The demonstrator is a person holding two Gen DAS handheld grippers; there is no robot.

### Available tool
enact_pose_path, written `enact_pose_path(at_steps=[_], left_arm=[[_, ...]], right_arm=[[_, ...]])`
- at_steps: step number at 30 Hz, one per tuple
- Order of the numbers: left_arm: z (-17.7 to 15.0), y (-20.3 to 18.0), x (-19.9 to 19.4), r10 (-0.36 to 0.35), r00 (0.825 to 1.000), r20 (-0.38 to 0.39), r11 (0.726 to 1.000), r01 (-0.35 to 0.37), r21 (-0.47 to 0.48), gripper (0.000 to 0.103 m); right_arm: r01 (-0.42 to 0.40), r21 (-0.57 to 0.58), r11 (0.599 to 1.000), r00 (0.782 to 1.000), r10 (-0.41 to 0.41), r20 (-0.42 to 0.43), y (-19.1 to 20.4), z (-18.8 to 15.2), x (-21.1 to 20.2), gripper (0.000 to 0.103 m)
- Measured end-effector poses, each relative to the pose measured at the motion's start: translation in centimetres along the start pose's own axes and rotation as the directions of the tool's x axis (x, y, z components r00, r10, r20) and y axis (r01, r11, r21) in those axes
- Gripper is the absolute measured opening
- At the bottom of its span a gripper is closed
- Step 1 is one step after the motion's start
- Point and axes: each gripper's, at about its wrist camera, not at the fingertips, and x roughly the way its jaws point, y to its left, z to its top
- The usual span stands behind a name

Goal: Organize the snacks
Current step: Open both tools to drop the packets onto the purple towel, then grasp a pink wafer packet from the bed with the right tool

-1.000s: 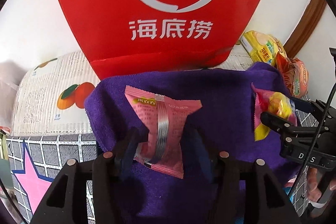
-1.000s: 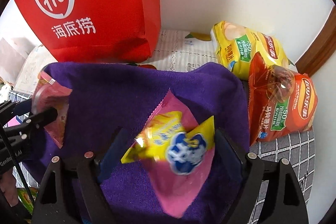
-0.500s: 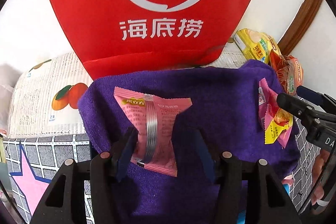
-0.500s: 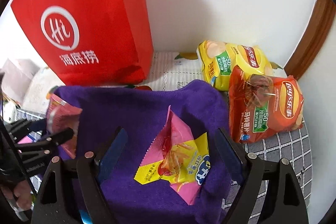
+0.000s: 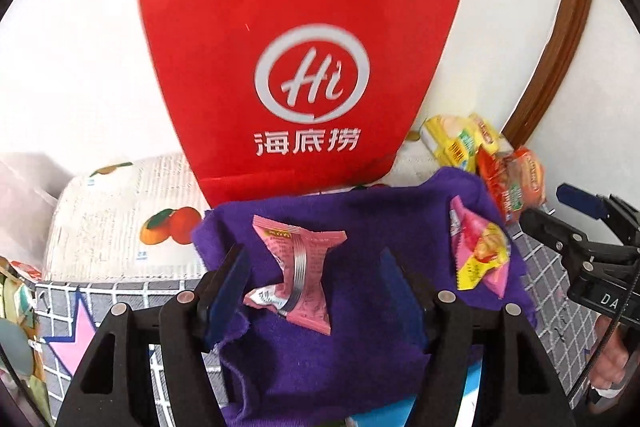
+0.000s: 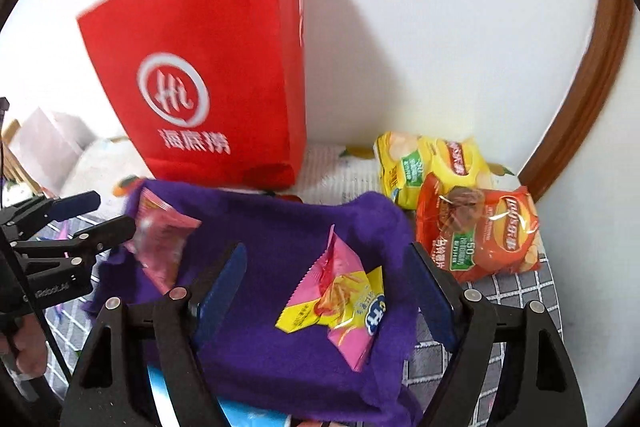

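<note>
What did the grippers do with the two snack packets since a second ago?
The left gripper let go of the pink packet; its jaws have just been opening, and it now lies loose between them on the purple towel. Both grippers pulled up and back. The right gripper, already open, closed slightly around the pink-and-yellow packet without touching it. The red bag and the chip bags stayed put.
</note>
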Motion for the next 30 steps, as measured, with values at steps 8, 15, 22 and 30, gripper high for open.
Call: enact_pose_path(at_steps=[8, 15, 22, 30], left_arm=[[-3.4, -0.2, -4.0, 0.018, 1.0, 0.008, 1.0, -0.018, 0.017, 0.066], [-7.4, 0.3, -6.6, 0.024, 1.0, 0.011, 1.0, -0.024, 0.002, 0.066], [-11.6, 1.6, -8.0, 0.05, 0.999, 0.013, 0.998, -0.05, -0.037, 0.066], [-15.4, 4.3, -8.6, 0.087, 0.996, -0.016, 0.994, -0.088, -0.069, 0.066]], right_arm=[[-0.021, 0.113, 0.993, 0.999, 0.025, -0.033, -2.7, -5.8, -3.7, 0.074], [0.021, 0.187, 0.982, 0.99, 0.005, -0.138, -4.0, -13.9, -3.4, 0.06], [-0.001, 0.21, 0.978, 0.982, 0.041, -0.185, -3.8, -19.0, -1.2, 0.055], [0.016, 0.183, 0.983, 0.988, 0.013, -0.155, -2.0, -19.8, 1.3, 0.057]])
